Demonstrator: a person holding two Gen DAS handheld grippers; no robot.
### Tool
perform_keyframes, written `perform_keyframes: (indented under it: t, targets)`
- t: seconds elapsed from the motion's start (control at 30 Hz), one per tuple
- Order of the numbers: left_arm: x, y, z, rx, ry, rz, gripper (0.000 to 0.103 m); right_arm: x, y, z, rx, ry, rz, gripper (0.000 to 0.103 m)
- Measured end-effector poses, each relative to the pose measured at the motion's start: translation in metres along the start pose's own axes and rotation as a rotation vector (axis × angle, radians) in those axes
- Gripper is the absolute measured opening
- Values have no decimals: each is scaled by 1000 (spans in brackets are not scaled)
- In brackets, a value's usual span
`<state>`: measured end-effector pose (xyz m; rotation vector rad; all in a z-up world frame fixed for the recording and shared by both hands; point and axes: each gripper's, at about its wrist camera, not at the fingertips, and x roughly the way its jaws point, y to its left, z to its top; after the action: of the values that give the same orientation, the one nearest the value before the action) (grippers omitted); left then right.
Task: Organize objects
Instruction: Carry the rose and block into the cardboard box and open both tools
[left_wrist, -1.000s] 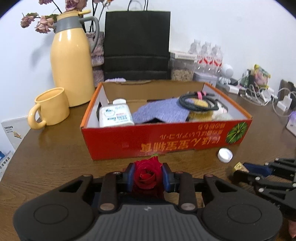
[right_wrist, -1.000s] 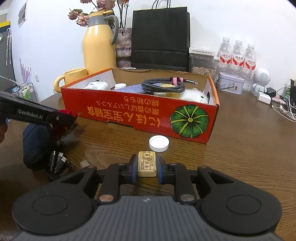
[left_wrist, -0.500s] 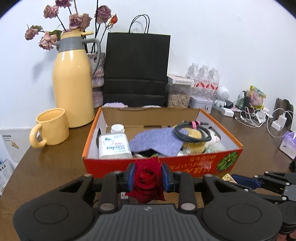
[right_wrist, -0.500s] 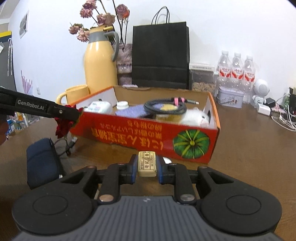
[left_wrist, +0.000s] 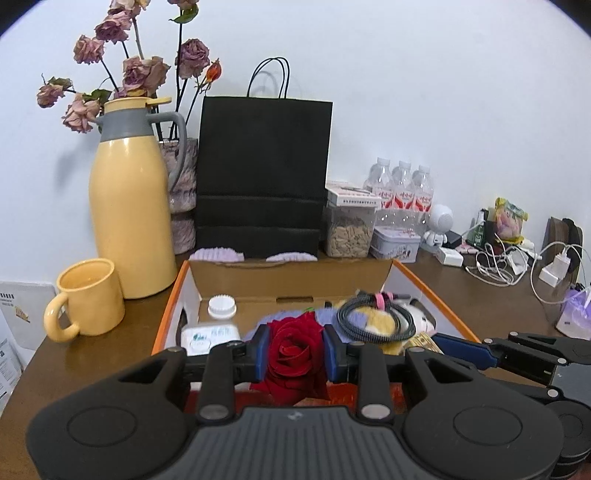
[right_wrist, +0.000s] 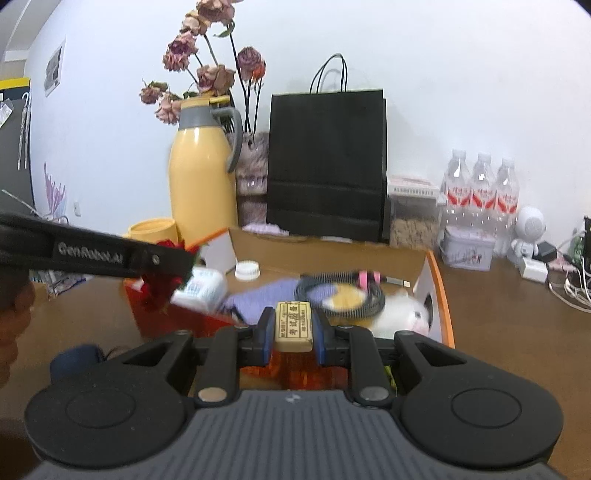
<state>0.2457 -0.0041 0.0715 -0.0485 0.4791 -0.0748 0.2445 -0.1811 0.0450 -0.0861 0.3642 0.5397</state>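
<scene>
The left hand-held gripper (left_wrist: 295, 350) is pinching a soft, crushable red rose (left_wrist: 293, 349); the right hand-held gripper (right_wrist: 293, 328) is clamping a firm, light eraser (right_wrist: 293, 326) by its sides.

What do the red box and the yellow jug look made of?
Red box: cardboard, apparently; brown raw inner flaps, glossy printed red outside.
Yellow jug: smooth, matte pale-yellow shell with a grey collar and handle, probably plastic or coated metal; the look leaves it open.
</scene>
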Motion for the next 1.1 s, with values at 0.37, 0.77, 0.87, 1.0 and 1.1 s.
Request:
perform_keyframes:
  t: [0.37,0.77,0.87,1.0,1.1]
  targets:
    - [35,6,27,-7,-35,29,28,37,-6,30,19,-41,-18,21]
    - [78,21,46,-21,-60,75,28,87,-13,44,17,-31,-12,22]
    - [92,24,48,-17,-51,80,28,97,-16,46,18,-23,-13,22]
    - [105,24,49,1,-40,83,28,108,-18,46,11,-13,-13,22]
    - [113,26,47,2,-17,86,28,114,-22,45,20,1,-26,22]
